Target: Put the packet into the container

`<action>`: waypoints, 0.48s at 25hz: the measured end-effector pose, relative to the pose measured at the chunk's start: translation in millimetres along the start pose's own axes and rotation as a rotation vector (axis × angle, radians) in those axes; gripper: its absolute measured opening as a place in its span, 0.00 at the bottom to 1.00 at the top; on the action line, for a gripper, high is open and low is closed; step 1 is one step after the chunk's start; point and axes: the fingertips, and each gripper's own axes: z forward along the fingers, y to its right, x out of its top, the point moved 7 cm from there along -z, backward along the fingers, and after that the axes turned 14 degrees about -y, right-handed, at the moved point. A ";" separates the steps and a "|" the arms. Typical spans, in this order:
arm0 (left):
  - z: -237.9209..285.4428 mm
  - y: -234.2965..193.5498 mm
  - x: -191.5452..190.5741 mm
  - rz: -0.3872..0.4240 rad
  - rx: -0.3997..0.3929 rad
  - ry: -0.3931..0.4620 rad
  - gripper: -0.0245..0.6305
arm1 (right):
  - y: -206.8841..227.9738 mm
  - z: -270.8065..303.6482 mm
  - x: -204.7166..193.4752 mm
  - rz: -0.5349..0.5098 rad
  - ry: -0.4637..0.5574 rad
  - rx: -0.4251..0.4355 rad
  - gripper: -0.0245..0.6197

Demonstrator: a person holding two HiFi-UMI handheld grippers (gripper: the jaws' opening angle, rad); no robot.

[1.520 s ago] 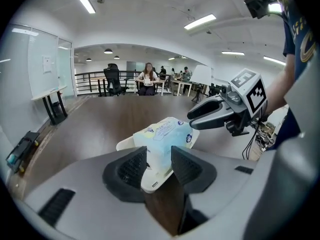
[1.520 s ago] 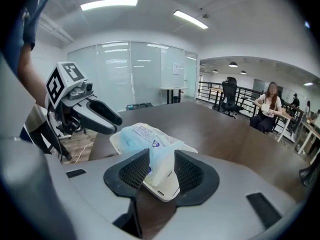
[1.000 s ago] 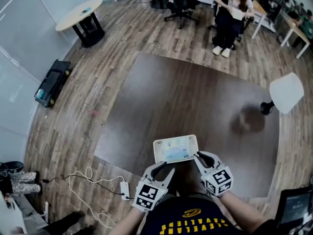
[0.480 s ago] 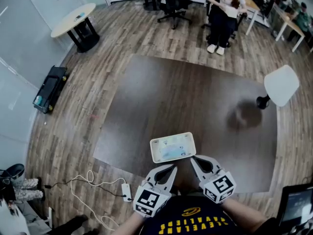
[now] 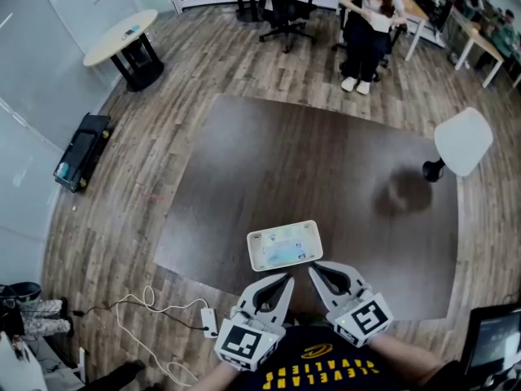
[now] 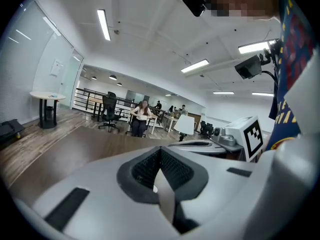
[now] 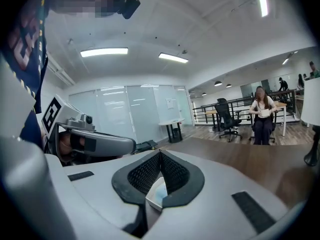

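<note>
Item one, my left claw [image 5: 286,278]: jaws drawn fully together. In the left gripper view a thin pale strip stands pinched between the pads, and I take it for the near rim of the container [image 5: 252,251]. Item two, my right claw [image 5: 312,268]: jaws likewise together. A white corner with a pale blue inside [image 7: 156,196] is caught between the pads in the right gripper view, and I read it as that same rim further along. Item three, the container: a white shallow tray with rounded corners, directly ahead of both claws over the dark brown table [image 5: 326,161]. I cannot tell from above whether it rests on the table or hangs clear of it. Item four, the packet [image 5: 286,249]: a flat pale blue piece that appears to lie inside the tray, though I cannot settle how it sits there. Governing relation: the tray's long axis runs crosswise to my claws, left to right, and both claws bite the near long edge. The left claw sits about the middle of that edge and the right claw close to the right-hand corner. Neither hand is nearer than the other. All of the tray's body lies beyond the pads, away from me, so I judge that the far edge will want to droop. Any carry calls for both claws to be kept level and moved together. No second receptacle shows on the table.
</note>
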 end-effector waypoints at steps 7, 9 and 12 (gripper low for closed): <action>4.1 0.5 -7.1 -0.028 0.018 -0.005 0.04 | 1.0 -3.6 0.5 -0.014 0.012 0.007 0.05; 3.8 -0.5 -6.0 -0.030 0.027 0.014 0.04 | 0.9 -4.4 -1.4 -0.010 0.013 0.007 0.05; 2.9 -0.5 -9.4 -0.033 0.025 -0.001 0.04 | 0.5 -5.4 -3.8 -0.004 0.015 0.005 0.05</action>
